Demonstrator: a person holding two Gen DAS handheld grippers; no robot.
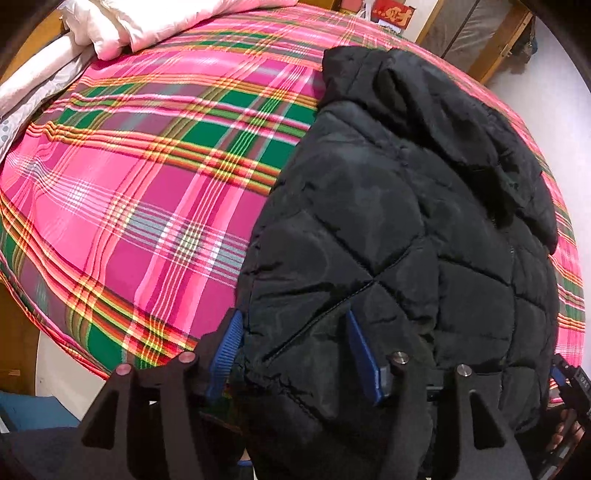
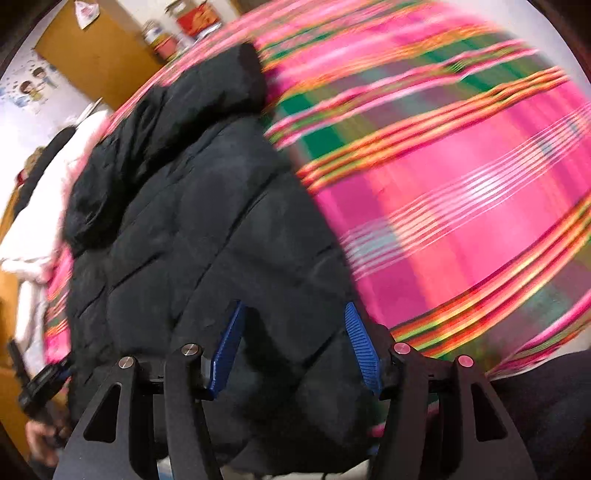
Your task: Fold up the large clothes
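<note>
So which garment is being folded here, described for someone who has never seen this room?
Find the bed with the pink and green plaid cover. On its near edge lies a black quilted puffer jacket, hood away from the grippers. It is the only dark, diamond-stitched item; the bedding at the far end is pale.

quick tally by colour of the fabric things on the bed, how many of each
black: 1, the black quilted puffer jacket with its hood
pink plaid: 1, the pink, green and yellow plaid bedspread
pale pink: 1, the pale pink bundled quilt at the far end
total: 3
</note>
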